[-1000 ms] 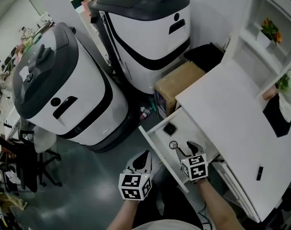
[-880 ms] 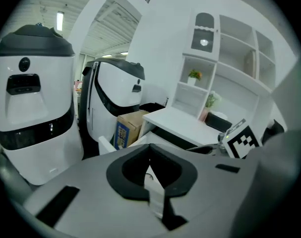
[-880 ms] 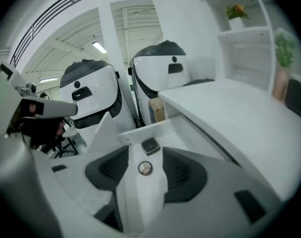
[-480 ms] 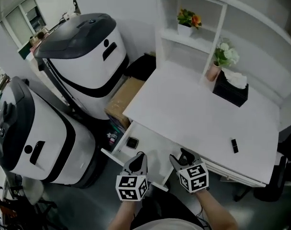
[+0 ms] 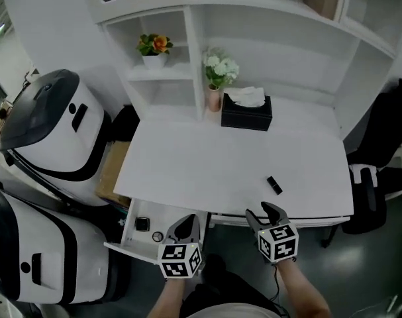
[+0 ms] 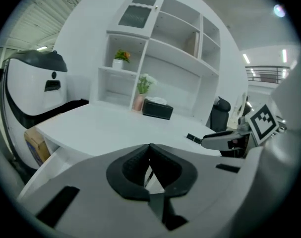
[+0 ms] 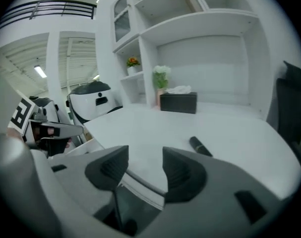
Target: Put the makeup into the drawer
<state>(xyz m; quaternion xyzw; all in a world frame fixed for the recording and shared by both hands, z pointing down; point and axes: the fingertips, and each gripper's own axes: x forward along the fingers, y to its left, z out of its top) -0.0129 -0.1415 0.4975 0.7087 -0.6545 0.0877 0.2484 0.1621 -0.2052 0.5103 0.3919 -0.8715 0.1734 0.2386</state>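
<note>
Desk [image 5: 201, 167] with tissue box [image 5: 246, 117], makeup [image 5: 274, 185]

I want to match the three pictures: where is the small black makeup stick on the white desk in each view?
Head view: the makeup stick lies right of centre, near the front edge of the desk.
Left gripper view: makeup stick right of centre, at the desk's right end.
Right gripper view: makeup stick slightly right of centre.
Shared landmark: the black tissue box at the back.

Open desk top [image 5: 201, 164] up front, tissue box [image 5: 246, 116] and vase [image 5: 214, 99] at its back edge, drawer [image 5: 164, 215] jutting below front-left corner.
</note>
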